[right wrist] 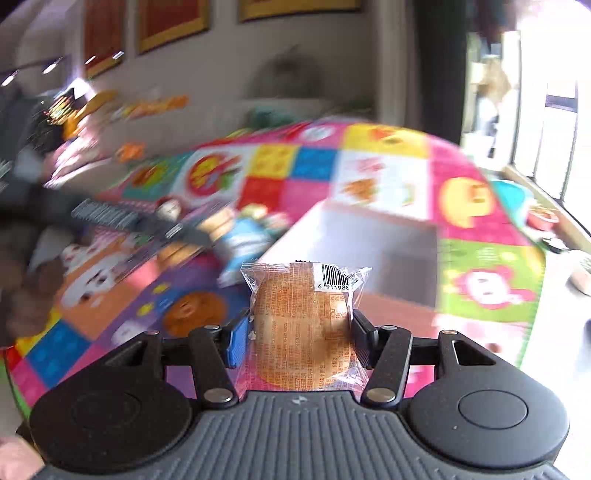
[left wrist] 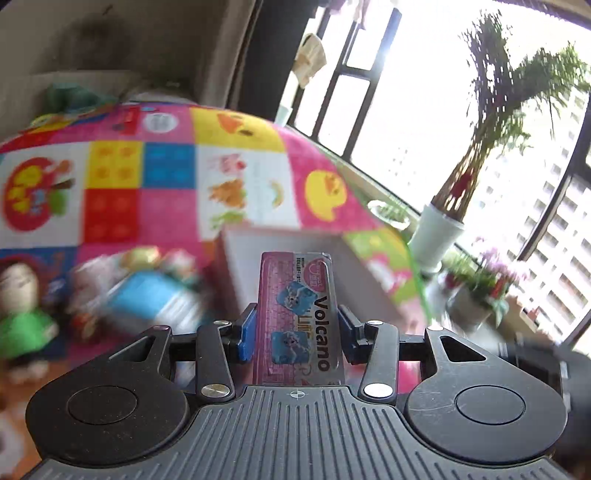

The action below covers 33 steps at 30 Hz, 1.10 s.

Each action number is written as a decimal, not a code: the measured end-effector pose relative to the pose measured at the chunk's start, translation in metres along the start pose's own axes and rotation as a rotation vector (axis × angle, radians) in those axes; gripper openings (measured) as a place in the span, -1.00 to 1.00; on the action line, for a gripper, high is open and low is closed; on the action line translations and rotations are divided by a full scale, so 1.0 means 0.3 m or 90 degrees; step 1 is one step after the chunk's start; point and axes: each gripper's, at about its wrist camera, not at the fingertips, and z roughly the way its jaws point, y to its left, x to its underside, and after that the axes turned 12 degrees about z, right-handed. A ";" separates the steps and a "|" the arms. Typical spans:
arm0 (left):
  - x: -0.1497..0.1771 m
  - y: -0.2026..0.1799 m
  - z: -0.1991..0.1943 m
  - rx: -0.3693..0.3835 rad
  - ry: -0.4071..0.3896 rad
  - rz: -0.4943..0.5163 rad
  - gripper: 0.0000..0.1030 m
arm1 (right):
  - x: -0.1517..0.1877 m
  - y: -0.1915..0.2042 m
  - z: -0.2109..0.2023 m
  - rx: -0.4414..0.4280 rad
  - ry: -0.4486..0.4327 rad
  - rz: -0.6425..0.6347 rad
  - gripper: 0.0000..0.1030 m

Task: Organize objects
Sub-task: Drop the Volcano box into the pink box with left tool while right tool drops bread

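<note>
Two items held: left tongs (left wrist: 295, 328) clamp one Volcano packet (left wrist: 297, 314), right tongs (right wrist: 299, 336) one wrapped bun (right wrist: 301, 325)

— What is on the floor?
— A big play mat (left wrist: 155, 177) with bright squares, in the middle of the frame.
— And at the upper right?
— Tall windows (left wrist: 369, 74) with dark bars. Lots of white light comes in. A green plant in a white pot (left wrist: 436, 232) stands by them.
— And the wall?
— It is grey. Red pictures with gold frames (right wrist: 170, 22) hang at the upper left.
</note>
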 end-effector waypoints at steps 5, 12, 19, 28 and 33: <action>-0.097 -0.015 0.376 -0.025 0.025 -0.036 -0.06 | -0.039 -0.086 -0.051 0.039 -0.062 0.049 0.07; 0.007 0.032 0.472 -0.147 0.134 0.004 -0.10 | -0.060 -0.163 -0.045 0.083 -0.082 0.045 0.07; -0.011 0.089 0.152 -0.137 -0.015 -0.006 -0.10 | -0.172 -0.201 0.197 0.069 -0.006 0.088 0.07; 0.258 0.315 -0.071 -0.213 0.025 -0.110 -0.10 | -0.214 -0.189 0.653 0.133 0.169 0.140 0.07; 0.401 0.438 -0.147 -0.241 0.032 -0.148 -0.10 | -0.170 -0.143 0.712 0.108 0.225 0.157 0.21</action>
